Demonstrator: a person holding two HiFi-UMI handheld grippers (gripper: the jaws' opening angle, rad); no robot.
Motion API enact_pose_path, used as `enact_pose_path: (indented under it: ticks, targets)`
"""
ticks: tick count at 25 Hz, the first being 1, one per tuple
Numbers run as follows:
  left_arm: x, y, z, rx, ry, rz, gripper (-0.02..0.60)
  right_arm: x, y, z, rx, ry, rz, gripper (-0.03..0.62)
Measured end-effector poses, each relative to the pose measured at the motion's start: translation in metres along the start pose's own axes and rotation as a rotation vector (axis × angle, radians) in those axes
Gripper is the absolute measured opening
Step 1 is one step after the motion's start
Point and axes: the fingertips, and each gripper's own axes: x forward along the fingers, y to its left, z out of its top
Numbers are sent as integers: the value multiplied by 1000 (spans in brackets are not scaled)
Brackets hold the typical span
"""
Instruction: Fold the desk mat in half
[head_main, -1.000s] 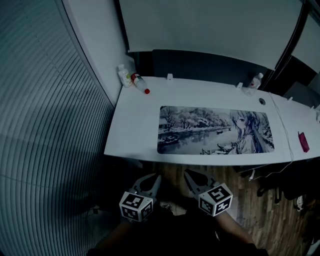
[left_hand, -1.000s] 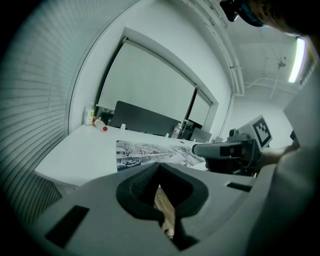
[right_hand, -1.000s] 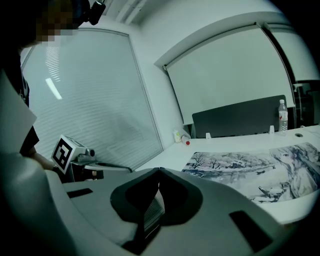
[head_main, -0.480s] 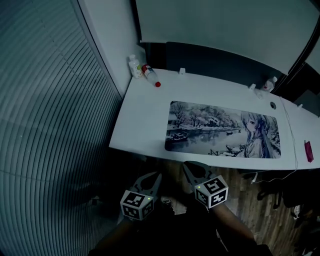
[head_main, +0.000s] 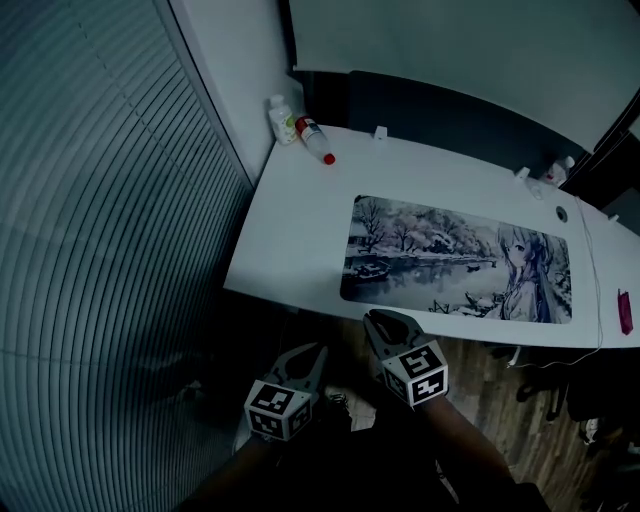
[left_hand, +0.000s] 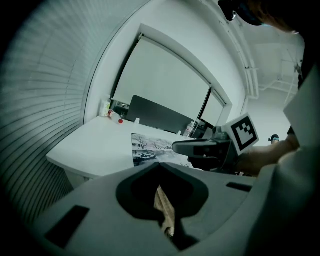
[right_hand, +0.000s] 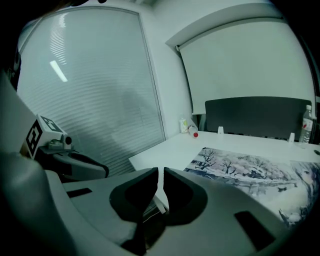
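The desk mat, printed with a snowy river scene and a drawn figure, lies flat and unfolded on the white desk. It also shows in the left gripper view and the right gripper view. Both grippers hang below the desk's front edge, off the mat. My left gripper is shut with nothing in it, its tips meeting. My right gripper is closer to the desk edge, under the mat's near left corner. Its jaws are shut and hold nothing.
Two bottles lie at the desk's far left corner, and another bottle stands at the far right. A cable runs past the mat's right end beside a red item. Window blinds fill the left, wooden floor below.
The desk and mat have slid right and down in the head view. My right gripper has risen closer to the desk's front edge; the left has barely moved.
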Motion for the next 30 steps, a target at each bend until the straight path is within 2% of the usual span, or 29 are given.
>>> enact_pose_path:
  ticks: [4, 6, 14, 23, 30]
  targets:
    - [4, 5, -3, -5, 9, 4, 6, 19, -6, -10, -18, 50, 11, 37]
    - [6, 6, -5, -5, 15, 4, 6, 29, -9, -17, -18, 75, 18, 75]
    - [5, 20, -16, -32, 39, 40, 6, 66, -17, -33, -30, 132, 31, 93]
    - [-3, 43, -22, -59, 60, 106, 6, 104, -28, -65, -174, 263, 13, 121]
    - [-10, 51, -30, -83, 75, 160, 6, 125, -35, -76, -204, 306, 21, 137]
